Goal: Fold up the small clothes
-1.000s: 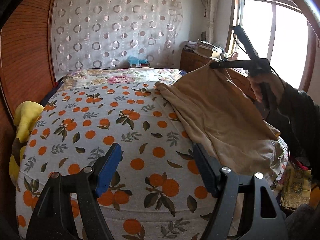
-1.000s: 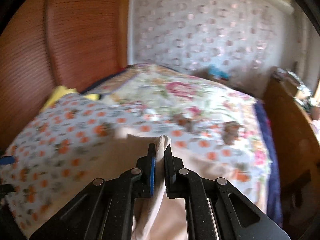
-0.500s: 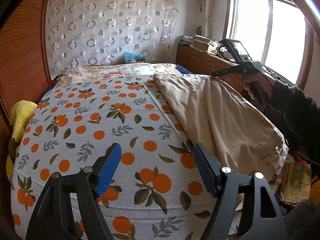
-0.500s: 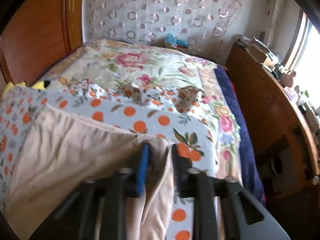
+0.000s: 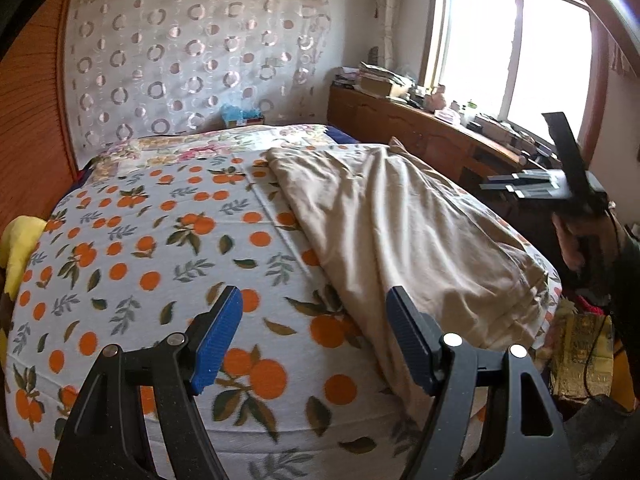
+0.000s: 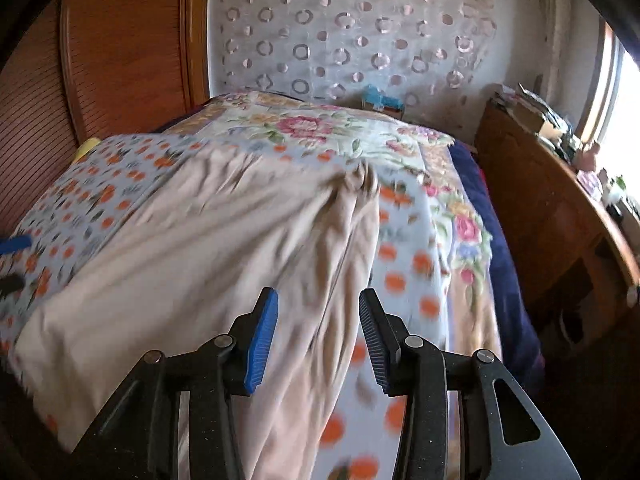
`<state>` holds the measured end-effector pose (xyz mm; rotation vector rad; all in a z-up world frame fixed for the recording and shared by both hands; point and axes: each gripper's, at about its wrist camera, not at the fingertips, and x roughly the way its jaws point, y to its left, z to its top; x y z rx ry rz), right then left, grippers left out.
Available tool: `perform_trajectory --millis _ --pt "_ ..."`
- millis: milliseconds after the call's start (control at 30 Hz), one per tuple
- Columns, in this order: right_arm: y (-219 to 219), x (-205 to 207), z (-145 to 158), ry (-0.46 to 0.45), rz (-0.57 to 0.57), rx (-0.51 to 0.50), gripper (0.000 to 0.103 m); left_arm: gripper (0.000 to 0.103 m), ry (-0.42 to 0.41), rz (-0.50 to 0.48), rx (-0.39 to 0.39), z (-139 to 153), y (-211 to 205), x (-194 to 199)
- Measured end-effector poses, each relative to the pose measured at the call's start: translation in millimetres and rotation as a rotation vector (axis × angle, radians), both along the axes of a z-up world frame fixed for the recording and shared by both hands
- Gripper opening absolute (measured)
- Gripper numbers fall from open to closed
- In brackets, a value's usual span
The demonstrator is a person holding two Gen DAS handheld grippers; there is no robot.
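The beige garment (image 5: 400, 232) lies spread along the window side of the bed (image 5: 160, 240), on the orange-print cover, its near end bunched in folds at the mattress edge.

My left gripper (image 5: 316, 336) hovers over the near end of the bed, fingers (image 5: 218, 336) set wide apart with nothing between them. The garment's near edge runs just beside the right-hand finger and passes behind it; whether they touch, I cannot tell.

My right gripper (image 6: 316, 336) is above the garment (image 6: 200, 260), which fills the view under and ahead of it. Its fingers (image 6: 262, 344) stand partly open, no cloth pinched; over the last second the jaws parted from a closed hold, then held steady. The cloth lies slack on the bed, one ridge of folds running away from the gap between the fingers. View is motion-blurred.

Seen from the left wrist, my right hand (image 5: 576, 240) is off the bed's window side, apart from the garment.
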<state>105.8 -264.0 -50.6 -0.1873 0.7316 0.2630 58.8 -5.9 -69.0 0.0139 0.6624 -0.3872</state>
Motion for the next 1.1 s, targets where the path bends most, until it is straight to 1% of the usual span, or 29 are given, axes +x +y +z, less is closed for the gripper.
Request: perform_trajectory --millis 133,267,333,467,667,733,767,800,833,1033,1100 --pt "-6 -38 -12 0.026 -0.01 0.017 0.044 0.075 0.005 -0.024 -0.001 -1 -10 -4" --pt "-10 -60 -9 0.022 -0.013 0.051 0.044 0.075 0.004 -0.035 0.013 1 -17 -7" --pt "-9 -74 -9 0.026 0.005 0.069 0.044 0.075 0.001 -0.036 0.013 3 -19 -8" --pt "-4 -86 -16 0.041 0.029 0.076 0.044 0.075 0.006 -0.041 0.022 1 -24 -10" --pt "-13 -88 -21 0.062 0.009 0.071 0.043 0.075 0.018 -0.045 0.03 -2 -28 -10" --pt "-9 -87 -21 0.075 0.038 0.07 0.019 0.075 0.018 -0.045 0.031 -2 -27 -9" --pt "-3 -89 -21 0.073 0.05 0.063 0.013 0.075 0.018 -0.045 0.03 -2 -27 -10" --pt "-3 -89 -20 0.071 0.065 0.065 0.01 0.075 0.018 -0.045 0.029 -2 -27 -9" --pt "-3 -90 -18 0.065 0.071 0.068 0.007 0.075 0.018 -0.047 0.028 -2 -27 -9" --pt "-22 -108 -8 0.032 0.067 0.11 0.006 0.075 0.014 -0.05 0.034 -1 -29 -9" --pt "-29 -115 -5 0.024 0.059 0.104 0.005 0.075 0.016 -0.05 0.036 -2 -29 -9"
